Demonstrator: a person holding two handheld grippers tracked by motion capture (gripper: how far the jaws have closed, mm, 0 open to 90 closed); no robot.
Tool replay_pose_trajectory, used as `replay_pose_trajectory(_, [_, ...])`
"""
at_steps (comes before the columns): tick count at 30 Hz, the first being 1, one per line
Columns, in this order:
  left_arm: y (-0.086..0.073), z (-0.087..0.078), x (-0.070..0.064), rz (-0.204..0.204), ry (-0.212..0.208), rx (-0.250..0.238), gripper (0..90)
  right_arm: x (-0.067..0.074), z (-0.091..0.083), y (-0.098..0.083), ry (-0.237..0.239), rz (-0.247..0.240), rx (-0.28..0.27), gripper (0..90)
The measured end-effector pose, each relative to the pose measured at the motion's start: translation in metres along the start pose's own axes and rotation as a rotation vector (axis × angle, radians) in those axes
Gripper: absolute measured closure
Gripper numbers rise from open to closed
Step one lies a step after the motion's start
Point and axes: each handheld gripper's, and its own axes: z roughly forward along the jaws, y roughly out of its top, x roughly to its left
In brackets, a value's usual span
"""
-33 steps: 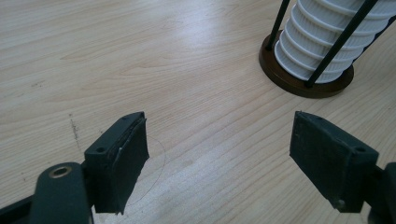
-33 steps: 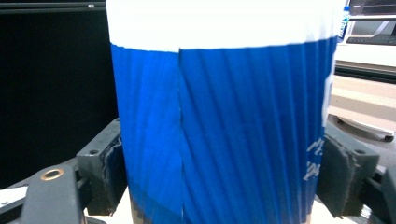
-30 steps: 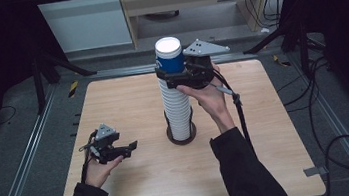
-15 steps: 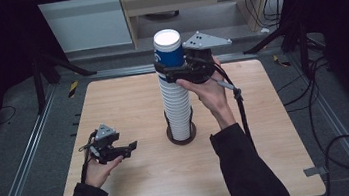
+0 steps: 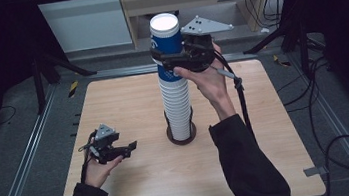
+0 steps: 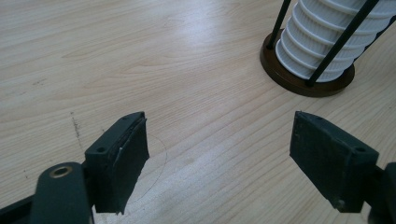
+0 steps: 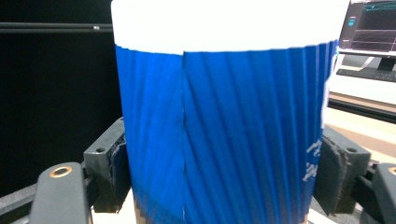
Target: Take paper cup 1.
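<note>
While the left tool [image 5: 127,147] rests low near the left front of the table [image 5: 281,165], its jaws spread wide over bare wood with nothing between them, the right tool [image 5: 170,60] has closed on the blue cup [image 5: 165,38] at the top of the cup stack [image 5: 177,107]. Compared with the frames of a second earlier, the right tool's jaws have just been closing with the cup between them, and the cup now stands visibly higher above the white rims below it. In the right gripper view both pads press the ribbed blue sleeve [image 7: 224,130] from either side, low on the cup, with the white rim band above them. The grip thus appears taken and the lift begun; the judgement is that the top cup is being drawn off the stack, though whether its base has fully cleared the cup beneath cannot be told from the high view.

The stack stands in a dark round holder [image 5: 182,136] near the table's centre, guided by thin black rods [image 6: 343,39] that rise along its sides, as the left gripper view shows. These rods leave upward as the free path; a sideways pull too early could tip the column. Open wood lies all round the holder, widest toward the front and right, and the table edges are well apart from both tools.
</note>
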Motion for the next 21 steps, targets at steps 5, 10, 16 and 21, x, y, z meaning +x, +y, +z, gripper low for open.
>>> replay_pose_trajectory(5, [0.000, -0.001, 0.001, -0.004, 0.000, -0.002, 18.9, -0.003, -0.002, 0.006, -0.008, 0.002, -0.019, 21.2])
replay_pose_trajectory(10, [0.000, -0.001, 0.001, -0.005, 0.000, -0.002, 18.9, -0.005, -0.008, 0.010, -0.008, 0.002, -0.037, 21.1])
replay_pose_trajectory(16, [0.000, -0.001, 0.001, -0.007, -0.001, -0.003, 18.9, -0.007, -0.025, 0.015, -0.016, -0.010, -0.061, 21.1])
replay_pose_trajectory(21, [0.000, -0.001, 0.001, -0.002, -0.001, -0.001, 18.8, -0.014, -0.044, 0.011, -0.037, -0.005, -0.071, 21.1])
